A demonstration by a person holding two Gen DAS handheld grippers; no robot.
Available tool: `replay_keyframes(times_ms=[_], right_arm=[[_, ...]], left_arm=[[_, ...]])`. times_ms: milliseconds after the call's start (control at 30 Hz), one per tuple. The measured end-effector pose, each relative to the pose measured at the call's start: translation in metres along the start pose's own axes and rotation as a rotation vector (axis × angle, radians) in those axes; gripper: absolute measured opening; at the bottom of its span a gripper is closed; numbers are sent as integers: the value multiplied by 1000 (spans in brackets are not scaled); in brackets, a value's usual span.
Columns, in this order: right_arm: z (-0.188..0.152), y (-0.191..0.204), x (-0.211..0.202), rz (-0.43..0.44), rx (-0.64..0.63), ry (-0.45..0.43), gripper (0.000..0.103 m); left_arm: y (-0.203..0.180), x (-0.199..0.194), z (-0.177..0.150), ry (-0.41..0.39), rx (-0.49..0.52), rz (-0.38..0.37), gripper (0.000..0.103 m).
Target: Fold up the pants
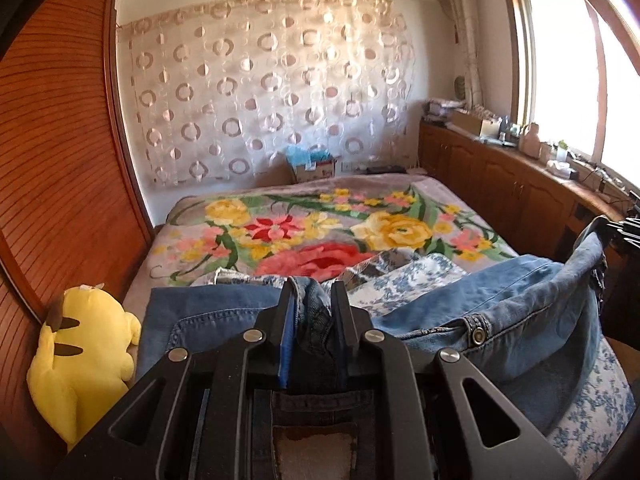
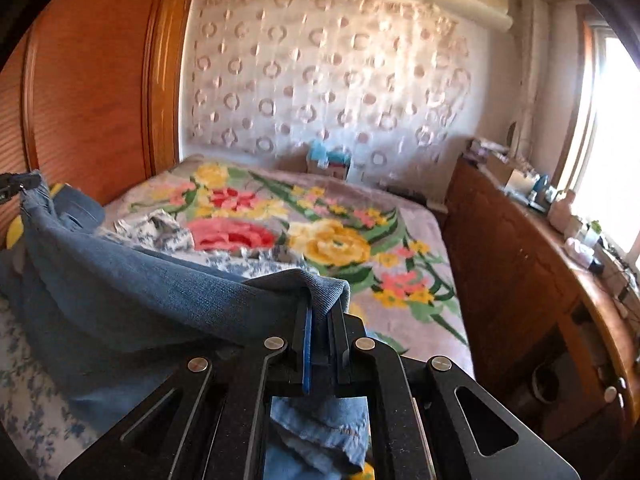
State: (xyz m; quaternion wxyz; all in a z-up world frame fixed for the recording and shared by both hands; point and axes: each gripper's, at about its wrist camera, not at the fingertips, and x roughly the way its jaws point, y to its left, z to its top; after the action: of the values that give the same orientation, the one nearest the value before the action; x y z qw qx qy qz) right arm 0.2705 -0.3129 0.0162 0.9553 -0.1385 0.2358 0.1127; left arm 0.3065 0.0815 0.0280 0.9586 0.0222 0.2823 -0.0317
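Daylight is pouring in through the window (image 1: 576,64) on the right, blowing it out to white glare. The right wrist view is smearing with motion blur across the curtain (image 2: 320,68); fisheye distortion is bending both views' dark corners.

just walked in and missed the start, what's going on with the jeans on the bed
A person is folding a pair of blue jeans with a handheld gripper in each hand. The left gripper is shut on one bunched part of the denim, and the right gripper is shut on another edge. The jeans hang slack between them, lifted above the floral blanket on the bed. No fold is laid flat yet. A yellow plush toy sits beside the bed's left edge.
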Motion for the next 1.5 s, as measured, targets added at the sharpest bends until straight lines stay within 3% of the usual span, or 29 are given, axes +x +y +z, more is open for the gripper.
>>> replay_keyframes(times_ms=[167,233,300,367,433,633,867,1233,1267,1300,1333,1433,1500], right_arm=[[24,-3,38,54,45,78,9],[35,-9,44,50,64,87,17],[40,-16,45,59,80,75,37],[44,-18,41,70,97,62,45],[38,-13,37,60,92,45,45],[23,-7,5,69,95,12,50],[-5,0,4,86,75,70,51],[16,5,44,75,-61,202,51],[20,5,45,74,-75,201,48],[24,4,46,70,-86,198,27],[28,3,47,62,-97,202,15],[39,-7,47,10,-95,169,8],[50,-24,48,-78,-64,145,8]], left_arm=[[2,23,-9,59,-3,-4,20],[4,26,-12,76,-12,-4,25],[7,24,-13,72,-11,12,37],[8,19,-14,62,-11,7,49],[8,14,-14,59,-10,-4,51],[0,1,-19,53,4,-63,78],[-33,2,-35,85,45,-146,79],[-61,2,-54,132,92,-195,79],[-62,2,-55,137,94,-195,79],[-62,2,-56,140,96,-192,79],[-61,2,-57,143,97,-189,79],[-61,1,-59,147,93,-186,79],[-59,-2,-60,145,90,-181,79]])
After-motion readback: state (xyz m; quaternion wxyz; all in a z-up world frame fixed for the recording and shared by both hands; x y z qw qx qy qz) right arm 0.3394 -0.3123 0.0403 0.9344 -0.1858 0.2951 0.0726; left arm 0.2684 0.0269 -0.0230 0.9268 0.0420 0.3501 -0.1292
